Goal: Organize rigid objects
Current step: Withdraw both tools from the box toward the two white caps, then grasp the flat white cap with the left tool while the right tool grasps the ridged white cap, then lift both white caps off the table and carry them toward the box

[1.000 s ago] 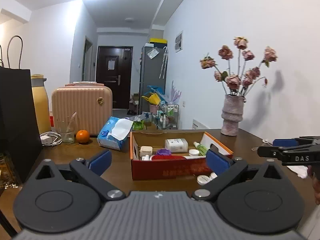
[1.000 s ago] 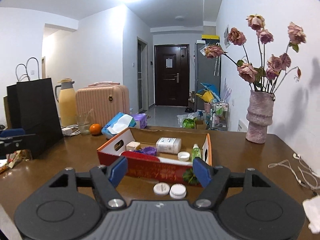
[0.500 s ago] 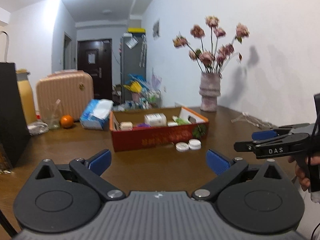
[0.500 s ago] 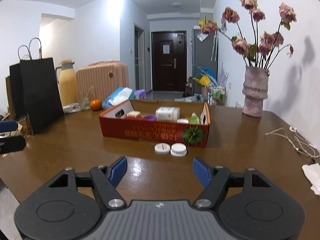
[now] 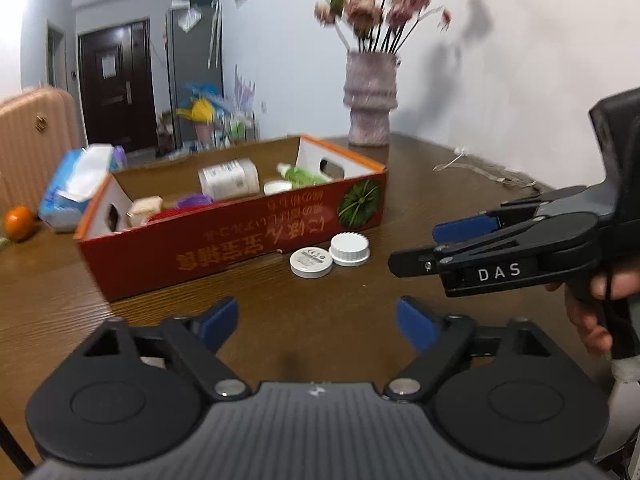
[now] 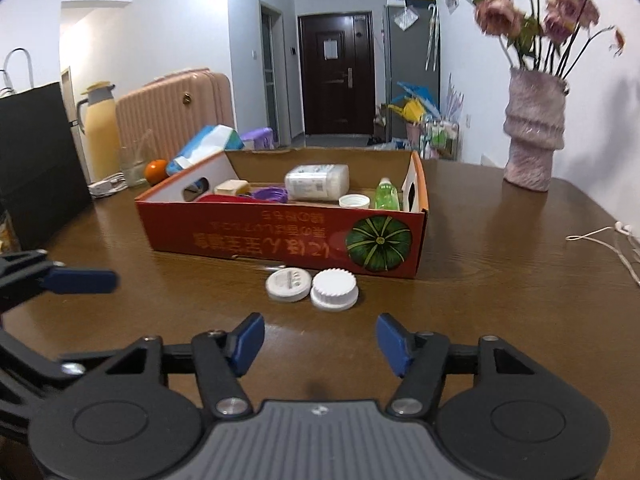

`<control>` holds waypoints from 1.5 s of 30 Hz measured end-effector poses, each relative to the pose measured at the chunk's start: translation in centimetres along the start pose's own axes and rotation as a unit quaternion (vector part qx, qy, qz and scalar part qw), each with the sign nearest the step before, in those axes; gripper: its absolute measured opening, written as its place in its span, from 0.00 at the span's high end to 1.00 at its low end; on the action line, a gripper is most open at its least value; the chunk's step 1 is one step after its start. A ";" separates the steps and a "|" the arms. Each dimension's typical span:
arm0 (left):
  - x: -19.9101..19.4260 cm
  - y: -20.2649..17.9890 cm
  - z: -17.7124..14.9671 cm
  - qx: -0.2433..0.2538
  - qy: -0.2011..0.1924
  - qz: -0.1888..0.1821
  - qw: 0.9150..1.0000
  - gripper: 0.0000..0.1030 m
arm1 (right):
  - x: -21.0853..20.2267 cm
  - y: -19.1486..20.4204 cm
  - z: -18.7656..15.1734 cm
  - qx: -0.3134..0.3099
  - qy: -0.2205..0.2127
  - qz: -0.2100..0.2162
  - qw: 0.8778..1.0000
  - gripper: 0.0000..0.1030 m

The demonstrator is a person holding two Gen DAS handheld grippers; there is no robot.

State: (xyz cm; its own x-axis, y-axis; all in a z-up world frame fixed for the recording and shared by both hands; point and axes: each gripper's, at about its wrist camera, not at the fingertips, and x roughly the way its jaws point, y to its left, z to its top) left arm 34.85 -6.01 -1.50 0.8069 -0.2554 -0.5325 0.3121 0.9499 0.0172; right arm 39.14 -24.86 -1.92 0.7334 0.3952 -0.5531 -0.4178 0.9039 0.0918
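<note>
Blue-padded fingers point(image 6: 390, 342) of the right gripper point(image 6: 320, 340) stand spread apart and empty, low over the wooden table point(image 6: 500, 272), aimed at two white caps just ahead. Left gripper point(image 5: 318, 320) likewise has its fingers wide apart, holding nothing, with the right tool crossing its view from the side. Ridged cap point(image 6: 334, 289) and flat cap point(image 6: 289, 285) lie touching each other on the table, just in front of the red cardboard box point(image 6: 280, 236). Risk: because the caps touch, a closing finger may well push one against the other, sliding both toward the box wall or pinching the pair together. Both caps look low, round and hard, offering little height to grip. Inside the box lie a white bottle point(image 6: 317, 182), a green bottle point(image 6: 387, 194), another white cap point(image 6: 354, 200) and a purple lid point(image 6: 270, 194).
</note>
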 end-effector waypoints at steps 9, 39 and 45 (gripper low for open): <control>7.8 1.1 2.4 -0.006 0.042 -0.015 0.999 0.33 | 6.3 -1.5 2.9 -0.009 0.025 0.025 0.999 0.48; 0.9 4.5 0.8 -0.064 0.003 0.052 0.997 0.63 | 7.7 -1.4 3.1 -0.009 0.031 0.028 0.999 0.57; -3.8 5.5 -0.2 -0.091 -0.018 0.080 0.992 0.63 | 7.7 0.2 2.9 -0.007 0.048 0.006 0.999 0.66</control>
State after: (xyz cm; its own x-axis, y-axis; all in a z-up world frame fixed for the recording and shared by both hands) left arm 33.41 0.23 0.45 0.8570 -0.1016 -0.5051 0.0852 0.9948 -0.0555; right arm 46.27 -21.19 -3.74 0.6738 0.3888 -0.6283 -0.4348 0.8962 0.0883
